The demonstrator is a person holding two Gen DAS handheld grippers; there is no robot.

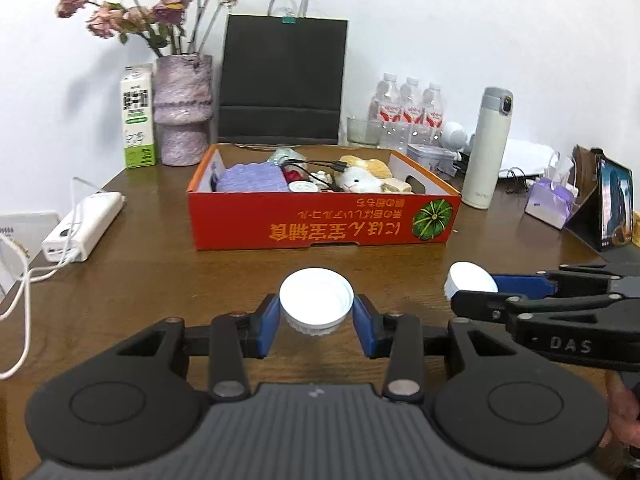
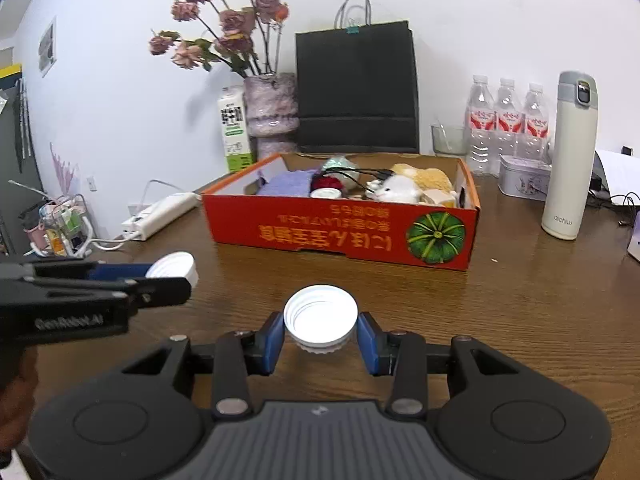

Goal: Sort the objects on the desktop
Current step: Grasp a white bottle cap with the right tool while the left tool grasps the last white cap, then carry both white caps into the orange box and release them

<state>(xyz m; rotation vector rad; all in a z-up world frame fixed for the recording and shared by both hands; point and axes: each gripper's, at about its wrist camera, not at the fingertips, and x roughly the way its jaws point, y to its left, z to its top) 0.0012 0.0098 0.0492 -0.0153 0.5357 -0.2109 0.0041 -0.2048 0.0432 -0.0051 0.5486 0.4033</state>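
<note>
Each claw [image 1: 316, 316] [image 2: 320, 338] grips a cap above the wooden table [image 1: 160, 264].

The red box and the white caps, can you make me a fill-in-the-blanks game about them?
1. Each gripper, left gripper and right gripper, holds a white ____.
2. The picture printed on the red box is a green ____.
3. The plush toy lies ____ the red box.
4. The vase holds dried ____.

Missing words: cap; pumpkin; inside; flowers
</note>
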